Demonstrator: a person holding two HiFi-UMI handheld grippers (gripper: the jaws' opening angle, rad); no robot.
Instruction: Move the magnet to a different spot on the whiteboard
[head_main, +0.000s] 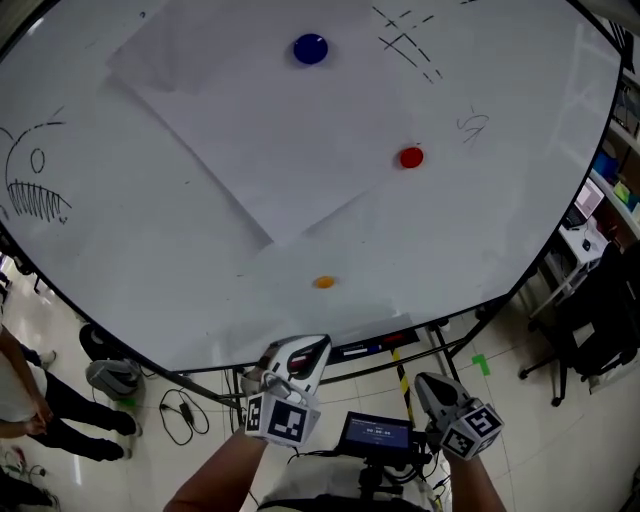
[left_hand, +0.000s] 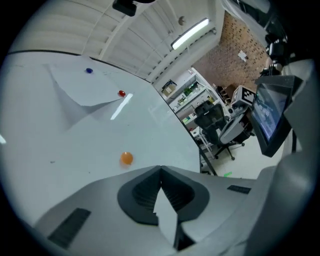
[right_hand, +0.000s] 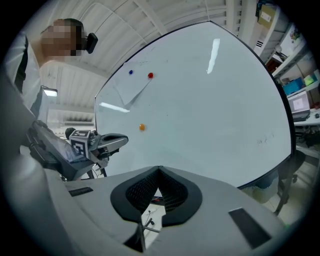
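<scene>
Three round magnets sit on the whiteboard (head_main: 480, 230): a blue one (head_main: 310, 48) at the top, a red one (head_main: 411, 157) to the right and an orange one (head_main: 324, 283) low in the middle. The blue and red magnets lie on a sheet of white paper (head_main: 260, 130). My left gripper (head_main: 316, 345) hangs below the board's lower edge, under the orange magnet (left_hand: 126, 158), shut and empty. My right gripper (head_main: 426, 381) is lower and to the right, also shut with nothing in it. In the right gripper view the orange magnet (right_hand: 142, 127) lies far ahead of the jaws.
Pen sketches mark the board at the left (head_main: 35, 190) and upper right (head_main: 410, 45). A small screen (head_main: 375, 432) sits between my arms. A person (head_main: 25, 400) stands at the lower left, a black office chair (head_main: 590, 330) at the right, and cables (head_main: 180, 412) lie on the floor.
</scene>
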